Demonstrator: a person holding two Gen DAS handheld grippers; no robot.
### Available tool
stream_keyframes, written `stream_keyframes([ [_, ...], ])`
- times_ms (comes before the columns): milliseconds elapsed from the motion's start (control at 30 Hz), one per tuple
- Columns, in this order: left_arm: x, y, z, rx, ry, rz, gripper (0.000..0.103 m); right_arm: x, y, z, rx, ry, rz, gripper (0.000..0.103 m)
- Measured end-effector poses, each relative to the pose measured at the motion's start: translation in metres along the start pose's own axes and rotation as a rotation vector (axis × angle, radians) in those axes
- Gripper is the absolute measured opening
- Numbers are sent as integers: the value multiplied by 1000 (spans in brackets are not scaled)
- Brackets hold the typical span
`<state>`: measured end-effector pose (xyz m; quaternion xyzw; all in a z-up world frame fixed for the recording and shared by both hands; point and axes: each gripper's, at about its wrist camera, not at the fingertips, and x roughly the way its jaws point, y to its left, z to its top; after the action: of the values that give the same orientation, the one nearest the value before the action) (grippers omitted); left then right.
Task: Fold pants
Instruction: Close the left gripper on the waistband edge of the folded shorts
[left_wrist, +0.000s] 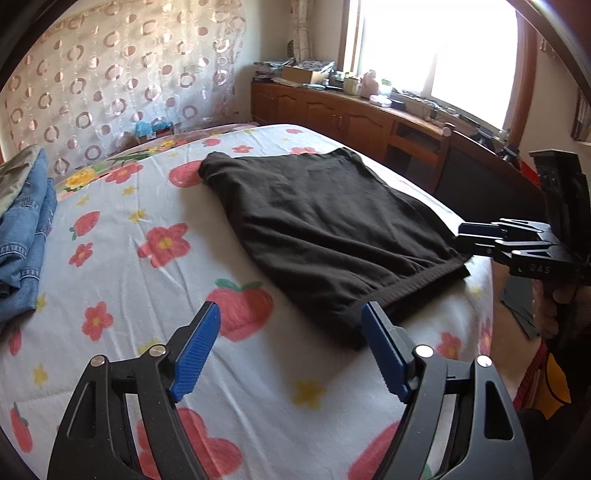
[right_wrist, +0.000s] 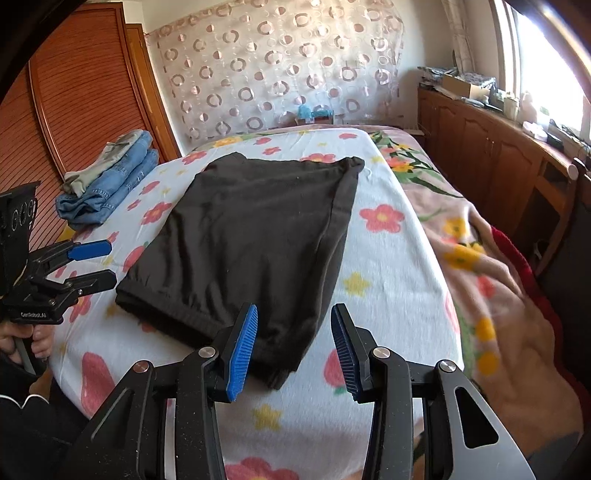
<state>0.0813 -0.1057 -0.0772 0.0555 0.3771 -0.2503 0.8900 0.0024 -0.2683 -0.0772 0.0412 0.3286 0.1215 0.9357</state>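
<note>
Setting: a bedroom; a bed (left_wrist: 122, 258) under a white sheet printed with flowers and strawberries, a ring-patterned curtain (left_wrist: 122, 74) behind, wooden cabinets (left_wrist: 332, 114) beneath a bright window at upper right of the left wrist view.

Item, far left: a stack of folded jeans (left_wrist: 26, 236) at the left edge of the sheet, well apart from the work.

Item, lower centre of the left wrist view: our left gripper (left_wrist: 290, 332), blue pads spread wide, nothing between them, just short of the near hem corner.

Item, centre: the black pants (left_wrist: 325, 225), lying flat on the sheet and already doubled into a broad panel. We judge the long axis to run from the near hem at lower centre of the frame up toward the narrower far end at upper centre-left; which end is the waistband we cannot tell.

Item, right edge of that view: our right gripper (right_wrist: 295, 328), pads parted to a moderate gap, empty, with the near right corner of the cloth just below it in its own view.

Handling note: we judge the step to be taking both near corners for the next fold. We should pinch every layer at each corner, lift together, and carry the near edge straight along the long axis to the far edge, keeping the side edges matched.
</note>
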Motion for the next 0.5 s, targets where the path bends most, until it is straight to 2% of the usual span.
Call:
stream_keyframes([
  [167,3,-7,-5,8,18,-46,60,-1,2,-6,11,10,2,43],
  [300,6,-17,-9,33,30,-73,59,4,4,-10,13,20,8,43],
  [400,9,-22,-10,51,43,-77,52,5,3,-10,22,17,15,43],
  [500,14,-24,-10,64,46,-72,41,4,2,-10,29,7,21,43],
])
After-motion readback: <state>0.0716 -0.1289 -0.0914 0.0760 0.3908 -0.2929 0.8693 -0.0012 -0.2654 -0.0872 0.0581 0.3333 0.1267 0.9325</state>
